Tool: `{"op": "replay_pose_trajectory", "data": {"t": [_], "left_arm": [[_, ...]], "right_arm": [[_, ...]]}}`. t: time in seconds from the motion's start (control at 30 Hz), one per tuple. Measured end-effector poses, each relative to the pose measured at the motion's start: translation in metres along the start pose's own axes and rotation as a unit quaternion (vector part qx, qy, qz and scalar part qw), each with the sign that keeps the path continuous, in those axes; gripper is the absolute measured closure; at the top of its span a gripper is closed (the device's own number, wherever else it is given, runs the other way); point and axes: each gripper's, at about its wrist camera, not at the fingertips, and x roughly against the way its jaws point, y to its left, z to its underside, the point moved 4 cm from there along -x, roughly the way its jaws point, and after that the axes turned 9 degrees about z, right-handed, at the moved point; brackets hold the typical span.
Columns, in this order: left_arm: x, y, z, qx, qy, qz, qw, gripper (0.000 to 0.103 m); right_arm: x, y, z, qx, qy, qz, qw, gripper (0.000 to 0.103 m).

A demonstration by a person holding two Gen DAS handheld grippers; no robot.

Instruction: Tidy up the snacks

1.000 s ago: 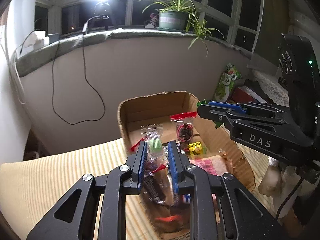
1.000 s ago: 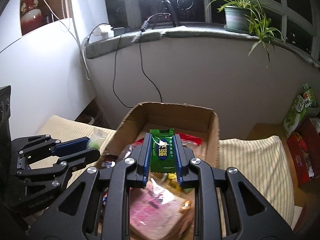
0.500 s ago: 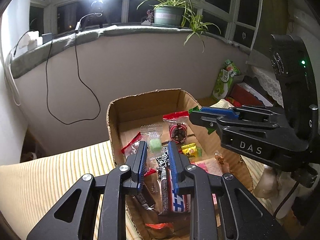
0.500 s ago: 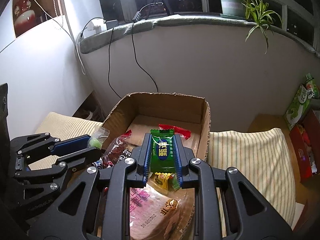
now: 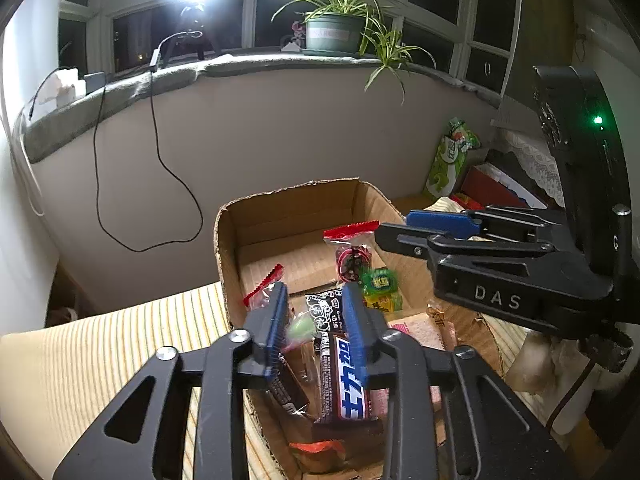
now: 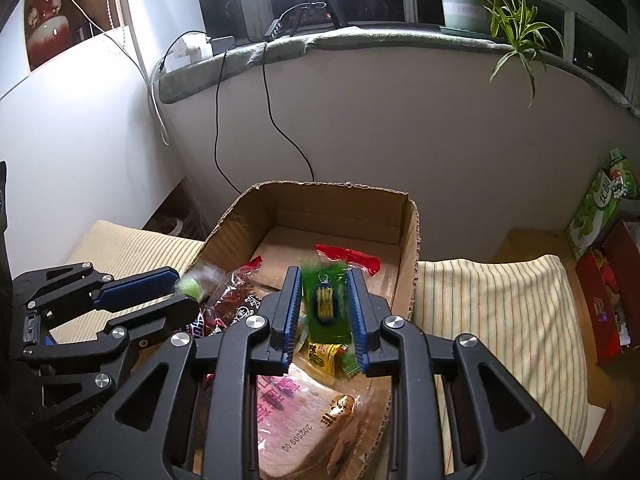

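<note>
Both grippers hang over the cardboard box (image 6: 408, 240), which already holds several snacks. The left gripper (image 5: 316, 320) is opening, a blurred pale-green candy (image 5: 300, 330) dropping free between its jaws; the right gripper (image 6: 325, 312) is opening around a blurred green packet (image 6: 324, 300). No loose snacks show on the striped cloth (image 6: 492, 312), so sorting looks nearly finished.

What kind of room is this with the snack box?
Probably a room in someone's home, beside a bay window at night. A potted plant sits on the padded windowsill, and the cardboard box of snacks rests on a striped cushion.
</note>
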Motion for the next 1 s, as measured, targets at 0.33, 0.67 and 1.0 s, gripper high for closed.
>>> {"op": "replay_pose_trajectory", "data": {"t": [0.33, 0.67, 1.0], "left_arm": [[0.007, -0.001, 0.001, 0.005, -0.006, -0.01, 0.9999, 0.038], [0.019, -0.001, 0.004, 0.018, -0.008, -0.022, 0.9996, 0.029], [0.046, -0.005, 0.012, 0.025, -0.031, -0.024, 0.9989, 0.029]], "right_arm": [[0.011, -0.003, -0.002, -0.001, -0.017, 0.014, 1.0, 0.037], [0.026, -0.001, -0.003, 0.002, -0.028, 0.021, 0.999, 0.014], [0.052, 0.008, 0.001, 0.007, -0.047, 0.019, 0.999, 0.014]]}}
